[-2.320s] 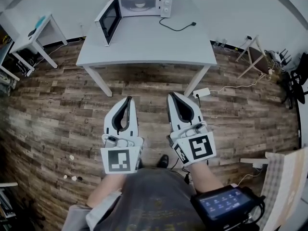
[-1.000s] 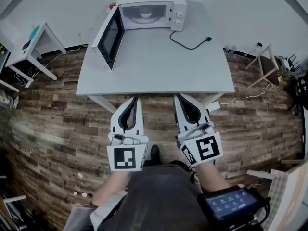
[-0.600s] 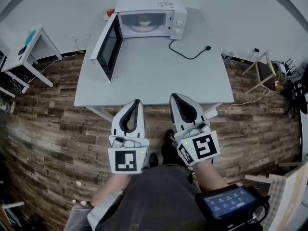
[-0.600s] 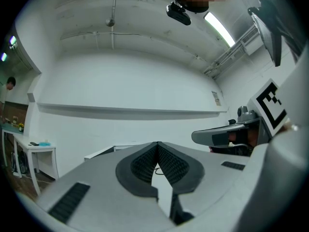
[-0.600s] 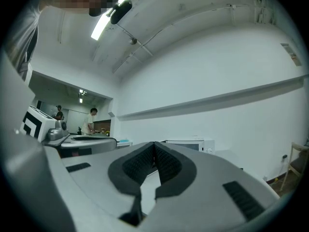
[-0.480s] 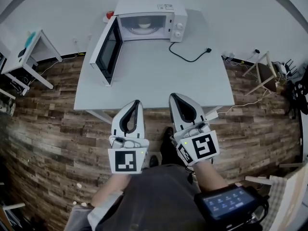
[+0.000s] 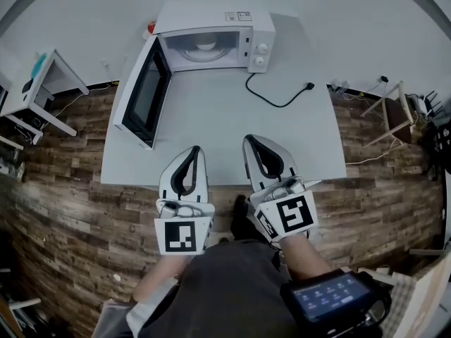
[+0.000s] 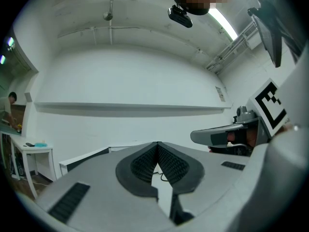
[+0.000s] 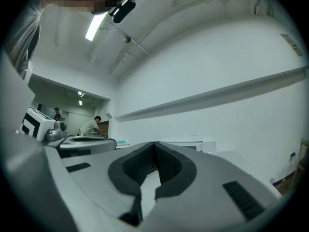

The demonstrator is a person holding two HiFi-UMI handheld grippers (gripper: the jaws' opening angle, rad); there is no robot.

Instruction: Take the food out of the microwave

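A white microwave stands at the far end of a white table, its door swung wide open to the left. Inside on the turntable sits a small white bowl of food. My left gripper and right gripper hover side by side over the table's near edge, both shut and holding nothing, tips pointing level toward the microwave. In the left gripper view the left gripper shows its pads pressed together. In the right gripper view the right gripper is likewise closed, with the microwave just beyond it.
The microwave's black cord lies unplugged on the table right of the oven. A small white side table stands at the left, a wooden stool at the right. Wood floor surrounds the table. People stand far off in the right gripper view.
The table and microwave have come nearer in the head view as I walked up. Both grippers now reach over the table's near edge, still shut.
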